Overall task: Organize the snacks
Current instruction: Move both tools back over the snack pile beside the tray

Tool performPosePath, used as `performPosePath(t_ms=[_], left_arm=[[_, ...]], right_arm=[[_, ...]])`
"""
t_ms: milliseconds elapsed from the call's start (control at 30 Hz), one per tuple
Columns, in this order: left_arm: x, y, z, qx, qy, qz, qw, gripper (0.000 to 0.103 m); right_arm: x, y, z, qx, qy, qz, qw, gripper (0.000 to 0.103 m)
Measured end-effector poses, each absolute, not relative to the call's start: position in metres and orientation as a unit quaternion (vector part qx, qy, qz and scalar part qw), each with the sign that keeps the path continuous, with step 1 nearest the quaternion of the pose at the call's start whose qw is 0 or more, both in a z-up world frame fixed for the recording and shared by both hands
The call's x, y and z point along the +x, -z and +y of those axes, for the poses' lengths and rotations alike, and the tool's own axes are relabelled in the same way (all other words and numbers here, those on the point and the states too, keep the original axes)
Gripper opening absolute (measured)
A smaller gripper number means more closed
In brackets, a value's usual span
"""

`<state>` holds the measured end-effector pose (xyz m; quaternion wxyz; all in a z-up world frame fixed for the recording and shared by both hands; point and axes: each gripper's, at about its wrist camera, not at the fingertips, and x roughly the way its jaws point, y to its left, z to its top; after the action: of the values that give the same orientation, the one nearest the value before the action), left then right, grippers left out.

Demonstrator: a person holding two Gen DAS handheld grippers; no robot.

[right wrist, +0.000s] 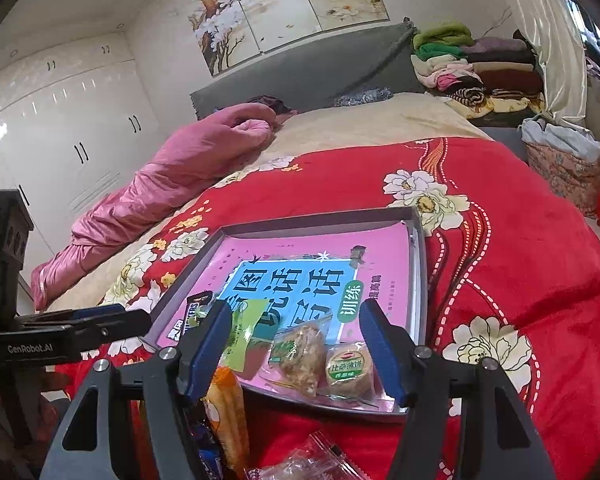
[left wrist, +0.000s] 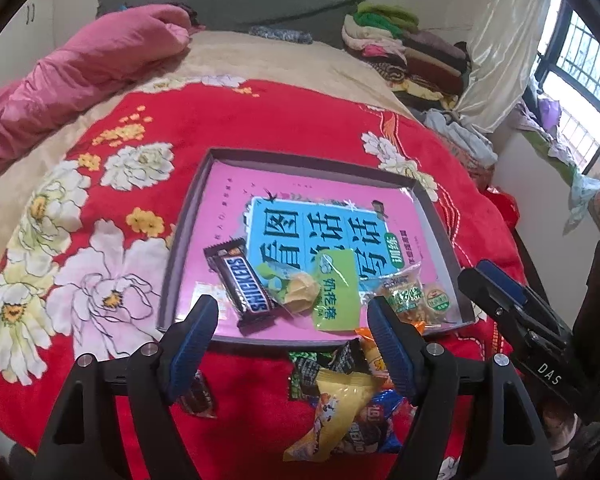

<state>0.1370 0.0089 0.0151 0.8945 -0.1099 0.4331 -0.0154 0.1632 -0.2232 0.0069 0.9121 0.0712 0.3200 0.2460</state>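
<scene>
In tray (left wrist: 188, 216): Snickers bar (left wrist: 246, 285); left gripper (left wrist: 296, 322), right gripper (right wrist: 296, 338) fingers apart, empty.

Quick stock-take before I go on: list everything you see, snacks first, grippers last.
Tray: one, grey-rimmed, on the red blanket, pink book inside.
Chocolate bar: one, brown, tray's near left.
Green packet: one, clear and green, tray's near middle.
Biscuit packets: two, clear, tray's near right corner.
Loose snacks: several, yellow, orange, blue, piled on the blanket before the tray.
Blanket: one, red with white flowers, on the bed.
Quilt: one, pink, bed's left side.
Folded clothes: one stack, by the headboard.
Left gripper: open, empty.
Right gripper: open, empty.
</scene>
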Motion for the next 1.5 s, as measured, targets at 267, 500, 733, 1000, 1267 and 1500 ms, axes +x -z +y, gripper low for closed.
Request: performPosePath(t_ms=[267, 500, 733, 1000, 1267, 1500], left_arm=[[0.128, -0.019, 0.010, -0.115, 0.033, 0.434, 0.893, 0.079], [0.121, -0.019, 0.007, -0.105, 0.038, 0.443, 0.890, 0.079], [0.114, -0.020, 0.012, -0.106, 0.038, 0.445, 0.888, 0.079], [0.107, -0.016, 0.017, -0.107, 0.037, 0.453, 0.884, 0.079], [0.100, -0.016, 0.016, -0.095, 0.042, 0.453, 0.885, 0.079], [0.096, -0.012, 0.009, -0.089, 0.056, 0.460, 0.882, 0.079]], right_arm=[[0.161, -0.007, -0.222, 0.065, -0.254, 0.319, 0.911, 0.070], [0.159, -0.006, -0.221, 0.059, -0.256, 0.322, 0.910, 0.073], [0.158, -0.007, -0.220, 0.057, -0.261, 0.321, 0.909, 0.073], [0.155, -0.006, -0.221, 0.060, -0.269, 0.324, 0.905, 0.073], [0.151, -0.006, -0.225, 0.065, -0.267, 0.327, 0.904, 0.073], [0.145, -0.008, -0.229, 0.066, -0.269, 0.323, 0.905, 0.074]])
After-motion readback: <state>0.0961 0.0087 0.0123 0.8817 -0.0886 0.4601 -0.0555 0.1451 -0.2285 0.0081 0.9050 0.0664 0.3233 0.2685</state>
